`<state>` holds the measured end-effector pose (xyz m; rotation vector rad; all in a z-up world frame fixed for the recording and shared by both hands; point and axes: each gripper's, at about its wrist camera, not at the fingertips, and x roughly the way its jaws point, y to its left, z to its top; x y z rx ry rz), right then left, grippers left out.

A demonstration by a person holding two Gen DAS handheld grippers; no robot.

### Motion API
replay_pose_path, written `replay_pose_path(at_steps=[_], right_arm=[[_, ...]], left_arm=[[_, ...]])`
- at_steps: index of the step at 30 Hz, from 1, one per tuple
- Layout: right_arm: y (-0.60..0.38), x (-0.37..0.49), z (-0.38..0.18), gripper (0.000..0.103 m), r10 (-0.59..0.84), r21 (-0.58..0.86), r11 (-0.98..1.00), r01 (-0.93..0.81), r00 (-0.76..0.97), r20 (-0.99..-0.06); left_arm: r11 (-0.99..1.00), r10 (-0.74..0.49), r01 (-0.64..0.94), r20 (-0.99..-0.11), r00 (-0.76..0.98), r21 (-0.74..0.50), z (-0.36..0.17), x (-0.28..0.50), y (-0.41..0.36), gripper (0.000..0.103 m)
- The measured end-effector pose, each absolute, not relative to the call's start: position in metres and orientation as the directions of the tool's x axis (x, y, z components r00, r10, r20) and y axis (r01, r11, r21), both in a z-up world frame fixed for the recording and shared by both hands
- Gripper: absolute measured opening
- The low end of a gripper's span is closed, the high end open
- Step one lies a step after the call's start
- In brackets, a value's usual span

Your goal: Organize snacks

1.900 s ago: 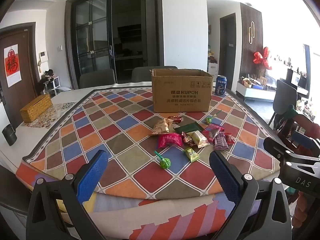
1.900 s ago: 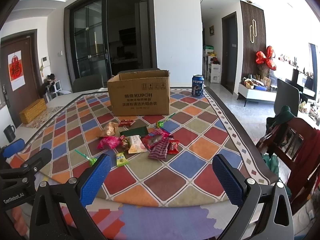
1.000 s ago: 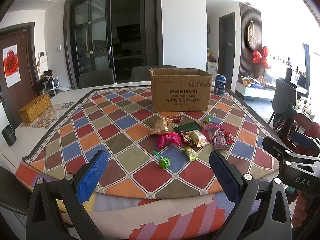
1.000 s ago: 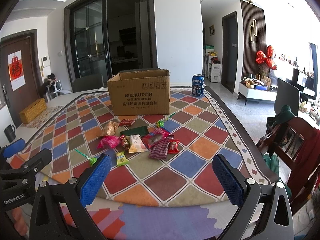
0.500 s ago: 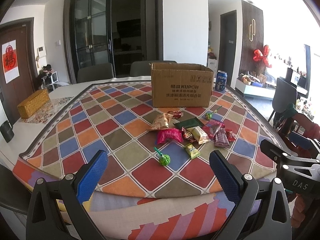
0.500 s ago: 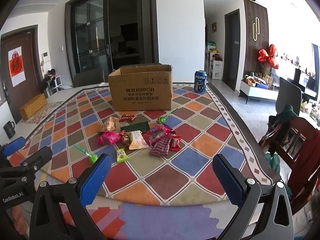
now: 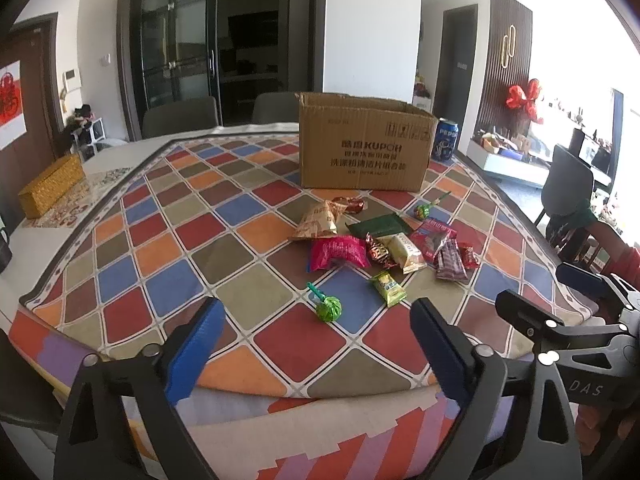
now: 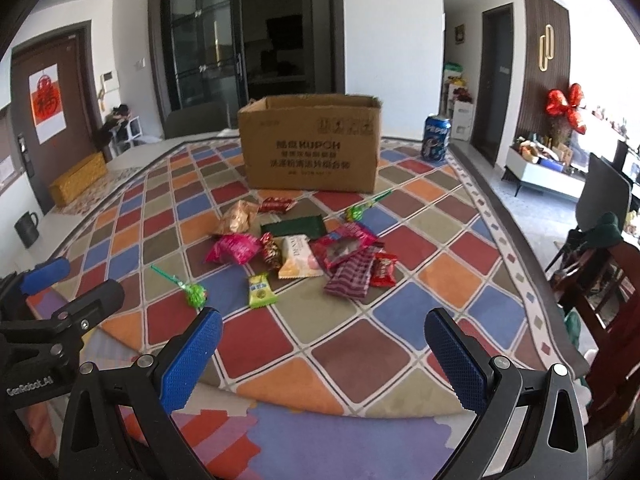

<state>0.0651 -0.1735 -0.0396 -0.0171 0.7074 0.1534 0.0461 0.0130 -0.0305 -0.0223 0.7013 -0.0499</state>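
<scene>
Snacks point(image 8: 304, 248) lie ahead of both spread, empty claws, left point(image 7: 316, 344) and right point(image 8: 324, 356); light, crinkly wrappers look best pinched at sealed ends.

Matt brown corrugated-cardboard box point(image 8: 310, 144) with printed black lettering. Glossy, crinkled plastic-film snack wrappers point(image 8: 304, 248), light-catching. Soft, matt woven cloth of multicoloured diamond-patterned table cover point(image 8: 420, 248). Shiny blue metal drink can point(image 8: 436, 137). Matt black plastic gripper frames with rough, knurled blue rubbery finger pads point(image 8: 192, 360).
</scene>
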Motion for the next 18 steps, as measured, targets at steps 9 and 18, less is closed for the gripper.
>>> replay_pose_path(at_steps=[9,18], right_arm=[[-0.160,0.093,-0.053,0.089,0.190,0.054,0.975,-0.215,0.684,-0.705],[-0.145,0.126,-0.071,0.072,0.251,0.101,0.957,-0.271,0.603,-0.758]], left_arm=[[0.997,-0.083,0.055,-0.714,0.695,-0.062,-0.049,0.072,0.018,0.079],[0.992,-0.126,0.068,-0.799,0.588,-0.106,-0.077,0.103,0.022,0.064]])
